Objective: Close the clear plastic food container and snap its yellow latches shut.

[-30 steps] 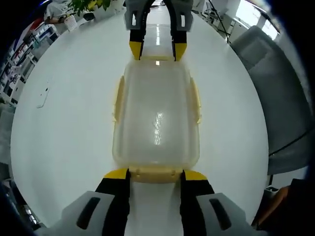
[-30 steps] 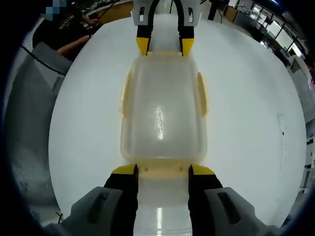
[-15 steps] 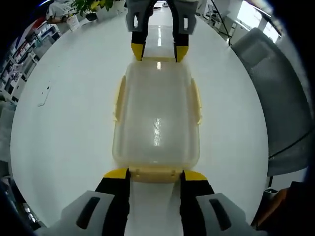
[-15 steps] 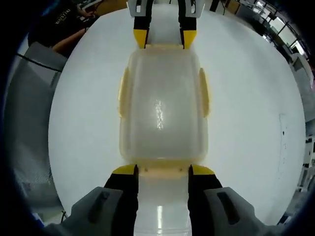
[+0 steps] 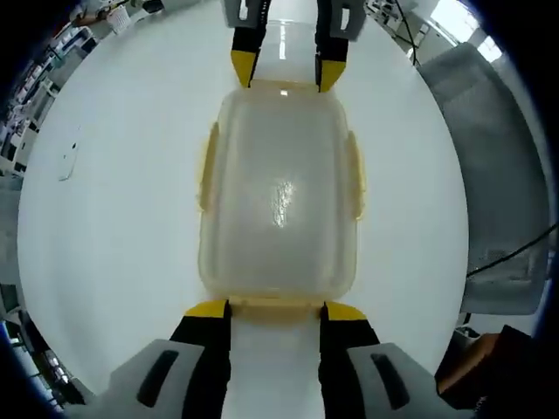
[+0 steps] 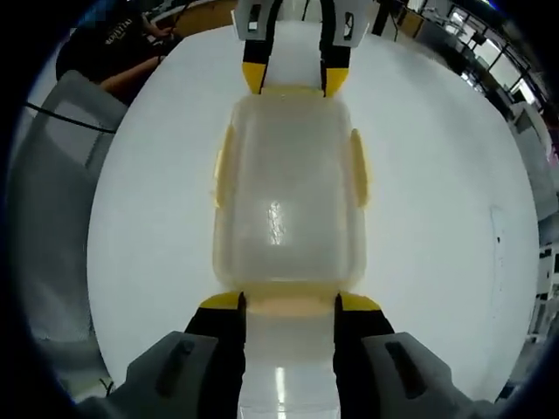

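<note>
Two claws face each other along the clear rectangular plastic food container [image 5: 278,196], one at each short end.
My left claw [image 5: 276,307] and right claw [image 6: 288,301] are spread, each straddling an end yellow latch [image 5: 276,303]; white table [image 5: 113,218] beneath.

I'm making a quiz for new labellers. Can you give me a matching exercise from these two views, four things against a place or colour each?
Things:
1. container
2. latches
3. chair
4. table

Descriptions:
A. grey, at the table's edge
B. white, glossy
C. clear, lid on, between the two claws
D. yellow, on the container's sides

Pairs: 1-C, 2-D, 3-A, 4-B

The left claw and right claw sit at opposite short ends.
</note>
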